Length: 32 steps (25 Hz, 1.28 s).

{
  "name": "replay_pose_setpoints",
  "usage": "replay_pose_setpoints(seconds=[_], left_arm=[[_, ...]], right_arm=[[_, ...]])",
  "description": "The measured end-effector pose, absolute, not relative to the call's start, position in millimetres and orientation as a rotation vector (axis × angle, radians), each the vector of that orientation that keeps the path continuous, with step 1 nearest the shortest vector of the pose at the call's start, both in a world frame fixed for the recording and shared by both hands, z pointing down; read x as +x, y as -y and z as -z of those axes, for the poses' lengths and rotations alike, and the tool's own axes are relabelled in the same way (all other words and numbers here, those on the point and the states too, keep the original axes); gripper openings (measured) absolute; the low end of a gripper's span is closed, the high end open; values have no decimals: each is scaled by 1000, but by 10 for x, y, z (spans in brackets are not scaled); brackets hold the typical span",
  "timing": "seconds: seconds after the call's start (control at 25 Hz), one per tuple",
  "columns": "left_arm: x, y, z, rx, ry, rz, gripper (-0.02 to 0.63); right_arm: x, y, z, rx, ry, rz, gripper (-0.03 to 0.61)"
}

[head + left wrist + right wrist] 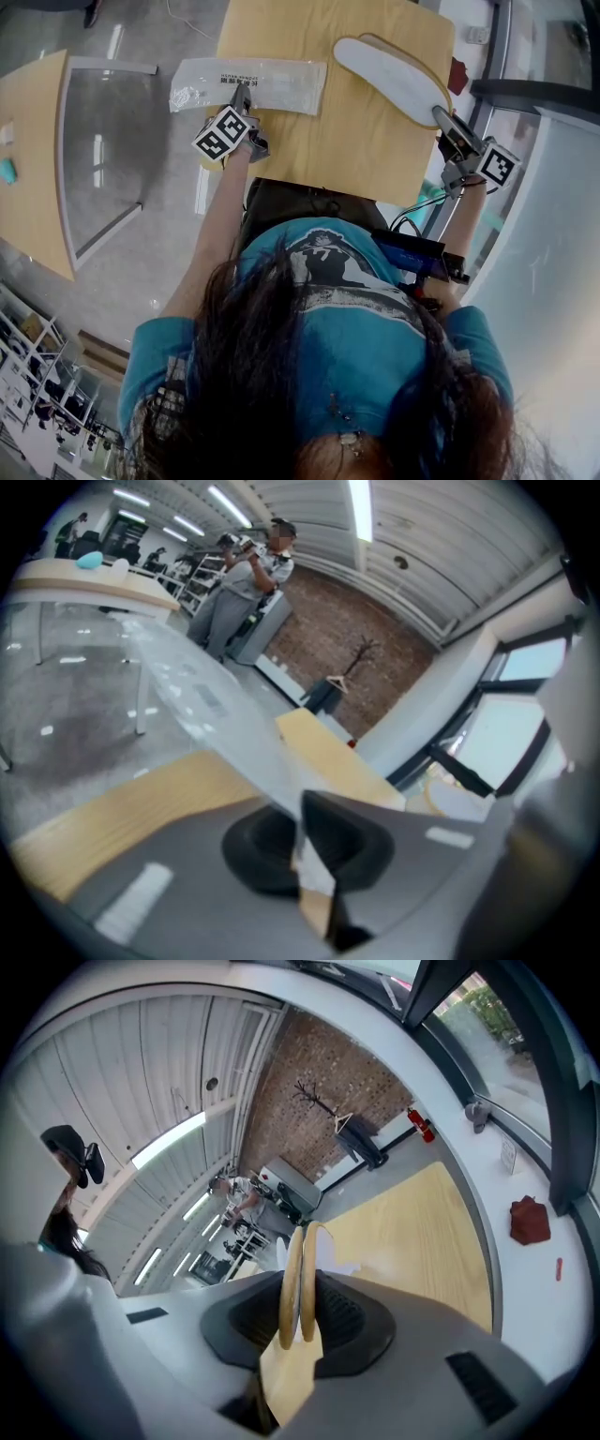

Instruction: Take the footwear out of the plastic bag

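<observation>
At upper centre, over the bench (328, 155), the left gripper (242, 96) was pinched shut on the bag (281, 82); upper right, the right gripper (439, 115) clamped the footwear (389, 75).

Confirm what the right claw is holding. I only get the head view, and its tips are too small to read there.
Observer: Right gripper view shows the right claw shut on the flat slippers, with two thin tan rims edge-on between its pads.
Operator: Left claw?
Observer: Left gripper view shows the left claw pinched shut on the clear plastic bag, which stretches away from it.
Operator: Anyone near?
Observer: Only a person standing far across the room.
</observation>
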<state>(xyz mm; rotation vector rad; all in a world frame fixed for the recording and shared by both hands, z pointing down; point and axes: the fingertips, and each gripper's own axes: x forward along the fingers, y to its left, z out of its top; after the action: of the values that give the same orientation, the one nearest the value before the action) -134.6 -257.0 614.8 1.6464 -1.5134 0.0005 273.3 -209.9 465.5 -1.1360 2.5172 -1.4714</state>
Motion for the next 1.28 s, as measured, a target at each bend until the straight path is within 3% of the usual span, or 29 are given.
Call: replay_pose_setpoints(seconds=[0.24, 0.56, 0.84, 1.28], left_arm=[[-1042, 2585, -6221, 1641, 1461, 8, -2], [-431, 2773, -6278, 1639, 1370, 24, -2], [-127, 2835, -6251, 1627, 1342, 38, -2], [-52, 2770, -6336, 1556, 1297, 17, 5]], right_arm=[[2570, 2254, -4285, -1016, -2466, 1336, 84], [1875, 2446, -4277, -765, -2396, 1409, 84], [1354, 2464, -4863, -830, -2293, 1644, 84], [1398, 2295, -5844, -1179, -1956, 2016, 84]])
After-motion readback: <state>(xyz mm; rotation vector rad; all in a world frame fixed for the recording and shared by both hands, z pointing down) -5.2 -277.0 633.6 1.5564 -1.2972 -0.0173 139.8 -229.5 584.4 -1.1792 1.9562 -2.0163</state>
